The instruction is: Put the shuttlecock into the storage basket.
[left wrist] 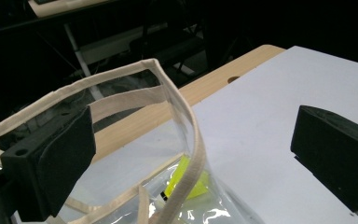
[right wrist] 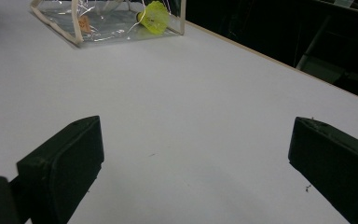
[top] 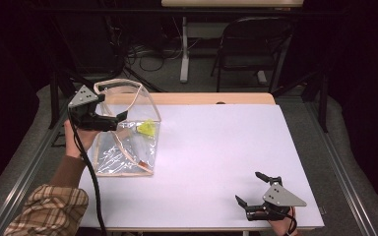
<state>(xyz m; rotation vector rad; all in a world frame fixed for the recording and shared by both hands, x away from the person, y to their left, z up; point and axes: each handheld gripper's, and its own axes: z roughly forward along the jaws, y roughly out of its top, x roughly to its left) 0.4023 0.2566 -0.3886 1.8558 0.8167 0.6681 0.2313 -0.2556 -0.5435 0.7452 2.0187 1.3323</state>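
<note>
**A:** So where's the bag (top: 126, 129)? It sits on the left side of the table (top: 216, 147), toward the far edge. It's a clear plastic one with cream trim, and its mouth stands open and faces up. A yellow thing (top: 146, 128) lies inside it on the bottom, at the bag's right side. There's also a small brownish bit in there near the front corner, too small to tell what it is.

**B:** And the left gripper (top: 112, 121)? In the high view it hovers right at the bag's left rim, held up in the person's left hand (top: 78, 140), with a plaid sleeve (top: 49, 209) lower down. The left gripper view shows the jaws spread wide. One jaw is seen through the clear wall, so it looks to be inside the bag's mouth, and the other is out over the bare table. The trimmed rim runs between them, but neither pad presses on it. So nothing is pinched.

**A:** The right gripper (top: 258, 189)?

**B:** It's well apart from the bag, down at the near right corner of the table. Its jaws are spread wide too, with only white tabletop between them. In the right gripper view the bag (right wrist: 107, 21) and the yellow thing (right wrist: 154, 17) sit far off.
</note>
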